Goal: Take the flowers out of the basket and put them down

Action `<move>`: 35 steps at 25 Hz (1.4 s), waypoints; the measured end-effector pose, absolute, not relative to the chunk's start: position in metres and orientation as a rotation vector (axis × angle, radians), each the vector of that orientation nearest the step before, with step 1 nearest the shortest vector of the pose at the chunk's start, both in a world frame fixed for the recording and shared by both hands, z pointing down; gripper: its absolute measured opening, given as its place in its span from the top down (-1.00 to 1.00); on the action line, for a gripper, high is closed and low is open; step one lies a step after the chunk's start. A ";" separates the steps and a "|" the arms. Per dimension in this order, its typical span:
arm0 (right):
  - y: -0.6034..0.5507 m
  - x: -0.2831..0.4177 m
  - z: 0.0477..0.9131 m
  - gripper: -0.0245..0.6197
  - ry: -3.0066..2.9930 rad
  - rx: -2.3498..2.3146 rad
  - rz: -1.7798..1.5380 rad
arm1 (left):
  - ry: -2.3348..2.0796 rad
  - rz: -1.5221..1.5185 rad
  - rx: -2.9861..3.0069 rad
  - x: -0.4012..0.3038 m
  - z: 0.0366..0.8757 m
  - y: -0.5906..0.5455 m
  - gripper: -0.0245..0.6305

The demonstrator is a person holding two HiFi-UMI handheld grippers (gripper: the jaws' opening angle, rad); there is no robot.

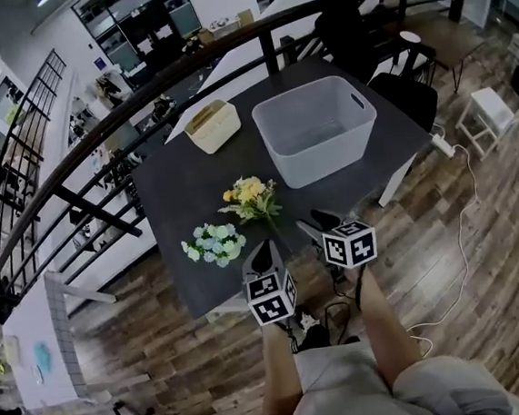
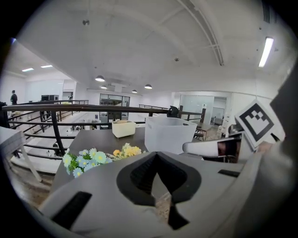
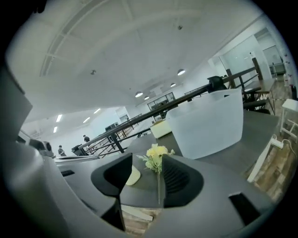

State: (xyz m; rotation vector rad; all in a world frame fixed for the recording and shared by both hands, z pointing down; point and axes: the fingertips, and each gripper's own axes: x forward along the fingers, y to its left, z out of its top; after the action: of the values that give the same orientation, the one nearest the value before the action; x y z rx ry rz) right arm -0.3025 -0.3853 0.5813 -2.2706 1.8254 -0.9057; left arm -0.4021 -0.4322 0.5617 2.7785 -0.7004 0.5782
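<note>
The white plastic basket [image 1: 316, 131] stands on the dark table [image 1: 170, 179] with nothing showing inside it. A yellow bunch of flowers [image 1: 251, 196] lies on the table just in front of it, and a blue-and-white bunch [image 1: 214, 244] lies to the left, near the front edge. My left gripper [image 1: 262, 255] hovers at the table's front edge, shut and holding nothing; its view shows both bunches [image 2: 88, 159] ahead. My right gripper [image 1: 309, 225] is beside it, open. The yellow flowers [image 3: 156, 153] and their stem show through its gap, with the pads not pressing on them.
A cream box [image 1: 212, 125] sits at the table's far left. A black railing [image 1: 96, 126] curves behind the table. Dark chairs [image 1: 382, 53] stand at the back right, a white stool [image 1: 489, 109] further right, and a power strip with cable [image 1: 443, 146] lies on the wooden floor.
</note>
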 end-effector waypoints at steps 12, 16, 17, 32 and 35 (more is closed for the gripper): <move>-0.264 -0.358 0.560 0.50 1.835 -2.422 -0.653 | -0.673 0.659 2.914 -0.443 0.572 -0.308 0.87; -0.248 -0.381 0.554 0.65 1.902 -2.409 -0.603 | -0.672 0.698 2.930 -0.468 0.574 -0.296 0.87; -0.245 -0.385 0.553 0.68 1.900 -2.402 -0.585 | -0.680 0.698 2.927 -0.473 0.573 -0.297 0.87; -0.199 -0.393 0.563 0.89 1.862 -2.408 -0.624 | -0.779 0.616 2.908 -0.505 0.558 -0.319 0.87; -0.192 -0.391 0.569 0.89 1.877 -2.431 -0.658 | -0.799 0.625 2.896 -0.512 0.562 -0.317 0.87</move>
State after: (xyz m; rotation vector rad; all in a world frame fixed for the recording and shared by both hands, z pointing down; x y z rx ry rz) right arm -0.3912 -0.1923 0.5695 -2.4312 1.8766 -0.6575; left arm -0.5118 -0.3174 0.5615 2.8959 -0.7985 0.6249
